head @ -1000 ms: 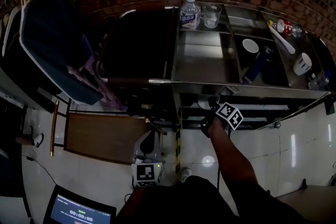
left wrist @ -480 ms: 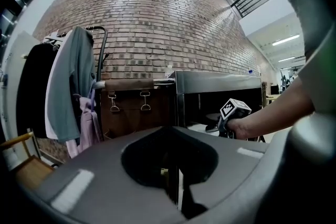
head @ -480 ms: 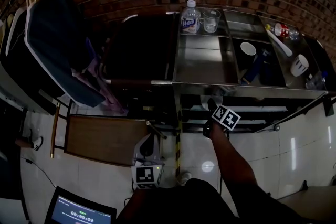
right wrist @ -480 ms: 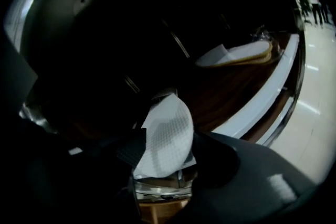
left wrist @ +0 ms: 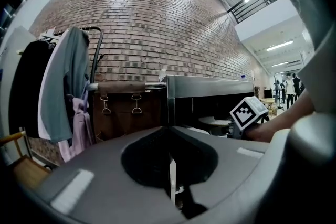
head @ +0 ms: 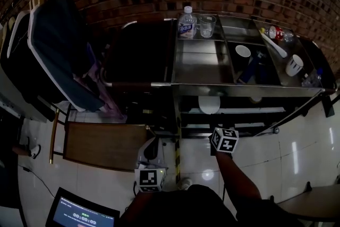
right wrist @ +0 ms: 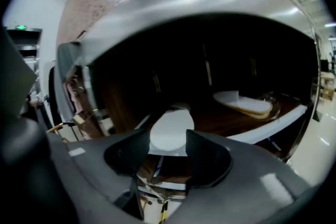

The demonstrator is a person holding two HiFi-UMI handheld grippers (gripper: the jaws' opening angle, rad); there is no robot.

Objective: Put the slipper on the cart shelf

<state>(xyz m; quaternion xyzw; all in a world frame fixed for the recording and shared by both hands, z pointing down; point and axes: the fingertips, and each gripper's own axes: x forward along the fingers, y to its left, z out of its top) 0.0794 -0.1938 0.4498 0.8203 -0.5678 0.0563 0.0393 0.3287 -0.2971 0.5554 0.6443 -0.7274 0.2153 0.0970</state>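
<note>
Closing on nothing, right gripper (right wrist: 168, 140) jaws stand apart; slipper (right wrist: 171, 126) lies just ahead on cart shelf (right wrist: 231, 119). Pressed together: left gripper (left wrist: 169, 159) jaws.

Head view overhead, gripper views low, facing cart (head: 201, 69)

Clothing: dark top (head: 180, 204).
Left gripper (left wrist: 169, 170): grey moulded shell, black hollow at centre.
Marker cubes: white, black square patterns; left cube (head: 150, 178), right cube (head: 224, 139).
</note>
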